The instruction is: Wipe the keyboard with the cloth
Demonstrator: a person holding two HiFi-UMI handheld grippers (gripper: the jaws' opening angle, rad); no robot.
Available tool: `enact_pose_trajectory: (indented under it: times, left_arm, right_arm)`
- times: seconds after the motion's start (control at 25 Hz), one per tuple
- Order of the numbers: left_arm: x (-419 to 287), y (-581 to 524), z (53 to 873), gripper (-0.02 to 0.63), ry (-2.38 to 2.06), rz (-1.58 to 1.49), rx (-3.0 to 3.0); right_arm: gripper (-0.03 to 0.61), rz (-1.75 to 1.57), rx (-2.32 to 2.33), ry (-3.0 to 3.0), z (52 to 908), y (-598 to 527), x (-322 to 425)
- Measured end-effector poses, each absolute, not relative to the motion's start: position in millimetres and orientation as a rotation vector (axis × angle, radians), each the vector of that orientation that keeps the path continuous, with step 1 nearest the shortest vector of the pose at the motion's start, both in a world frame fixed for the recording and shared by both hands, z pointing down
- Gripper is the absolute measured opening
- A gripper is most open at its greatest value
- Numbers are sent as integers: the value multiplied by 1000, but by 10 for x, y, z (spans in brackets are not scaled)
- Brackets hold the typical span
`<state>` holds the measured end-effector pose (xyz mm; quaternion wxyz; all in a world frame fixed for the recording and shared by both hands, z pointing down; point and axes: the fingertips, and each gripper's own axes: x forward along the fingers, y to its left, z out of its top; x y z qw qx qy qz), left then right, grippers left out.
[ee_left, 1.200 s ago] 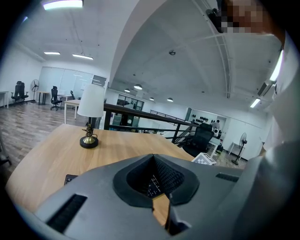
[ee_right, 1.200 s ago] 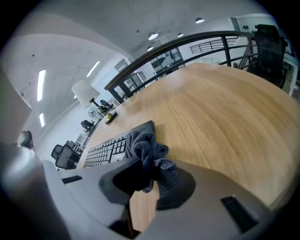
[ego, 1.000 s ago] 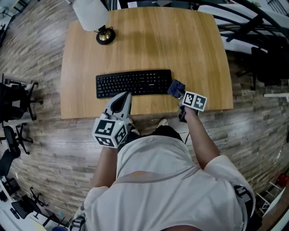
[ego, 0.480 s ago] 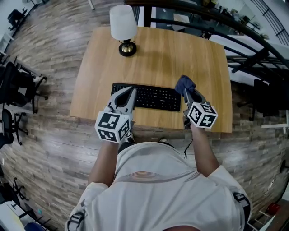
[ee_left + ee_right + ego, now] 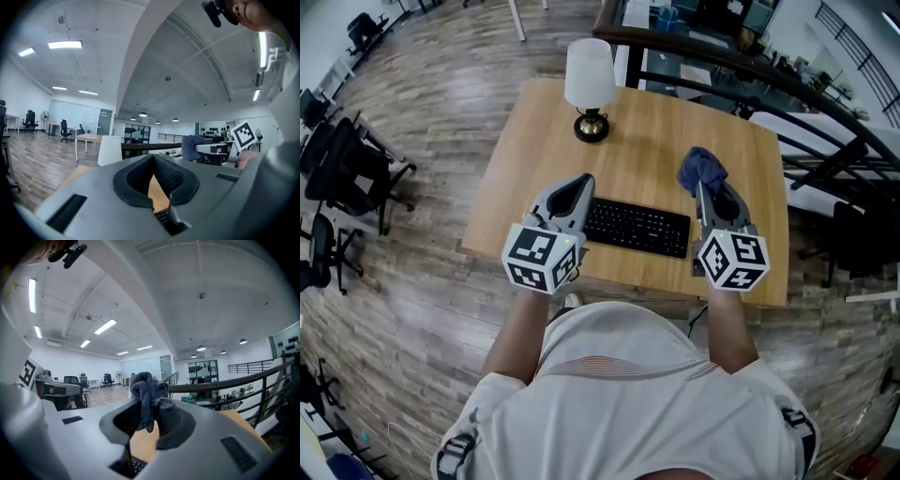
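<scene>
The right hand-held gripper (image 5: 706, 187) clamps the bunched cloth (image 5: 701, 167) above the bench (image 5: 647, 131) beyond the keyboard's (image 5: 637, 228) right end; the left hand-held gripper (image 5: 579, 181), closed and empty, hangs over its left end

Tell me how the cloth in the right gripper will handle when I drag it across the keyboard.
Probably floppy: a tail of the cloth droops in folds between the closed jaws of the right gripper. Likely light, since its knotted wad stands above the jaws unsupported. It may bunch up on the keyboard, wiping only a narrow strip.
</scene>
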<state>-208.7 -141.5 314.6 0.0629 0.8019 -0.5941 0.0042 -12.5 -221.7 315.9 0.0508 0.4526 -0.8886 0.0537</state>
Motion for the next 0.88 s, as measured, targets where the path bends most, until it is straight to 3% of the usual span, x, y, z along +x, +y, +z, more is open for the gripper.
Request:
enact_pose_trajectory:
  times: [0.88]
  left_arm:
    - [-2147, -1455, 3125, 14, -1754, -7, 2463]
  right_arm:
    - [123, 79, 1323, -2698, 3125, -2066, -369]
